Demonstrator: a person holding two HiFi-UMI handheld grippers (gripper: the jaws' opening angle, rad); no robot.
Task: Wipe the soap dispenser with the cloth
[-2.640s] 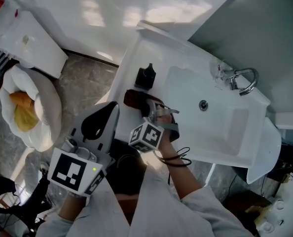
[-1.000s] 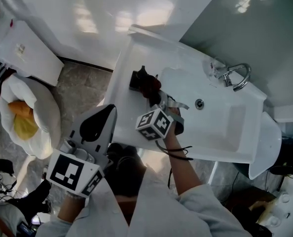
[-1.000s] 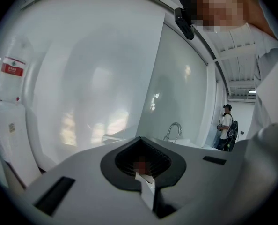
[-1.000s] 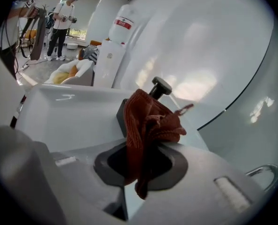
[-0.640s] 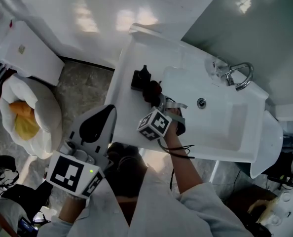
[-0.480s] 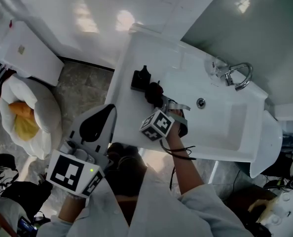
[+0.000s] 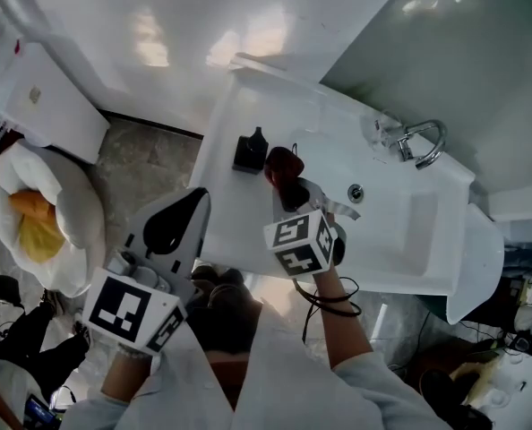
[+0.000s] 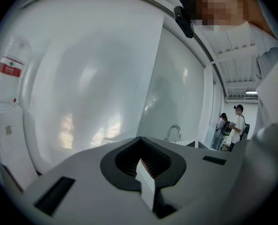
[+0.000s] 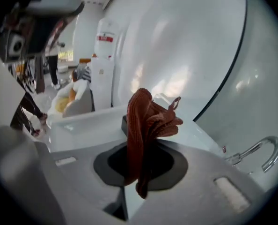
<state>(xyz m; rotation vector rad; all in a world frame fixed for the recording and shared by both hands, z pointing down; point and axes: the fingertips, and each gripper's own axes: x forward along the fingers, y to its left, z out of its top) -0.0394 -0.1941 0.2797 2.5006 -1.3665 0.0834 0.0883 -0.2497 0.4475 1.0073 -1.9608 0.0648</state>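
Right tool (image 7: 290, 186): pressed together on the cloth (image 7: 284, 164). The right gripper view shows the rust-red knit pinched between the jaws and bunching up past them.

Left tool (image 7: 197, 198): jaws pressed together with nothing between them. It is held low over the floor, well apart from the soap dispenser (image 7: 247, 153), and takes no part.

Soap dispenser: small, black and upright on the white counter (image 7: 226, 124) at the sink's outer end.

Cloth: just beside the soap dispenser, on its basin side. From above I cannot tell whether the two are touching.

Sink basin (image 7: 400, 227): beyond the cloth from the soap dispenser.

Faucet (image 7: 420, 141): chrome, on the far side of the basin from the soap dispenser.

White bag (image 7: 47, 213): on the floor, well apart from the soap dispenser and away from the basin, with something yellow inside.

Progress: the cloth is picked up and brought to the soap dispenser, so I judge the fetching done. The wiping looks either just under way or about to begin. Nothing shows which faces have been rubbed, so most of the wipe likely remains.

Writing: a white container (image 8: 8, 74) far beyond the soap dispenser carries a red label, its print too small to read. The dispenser shows no legible brand. The cubes on the tools bear only black-and-white squares.
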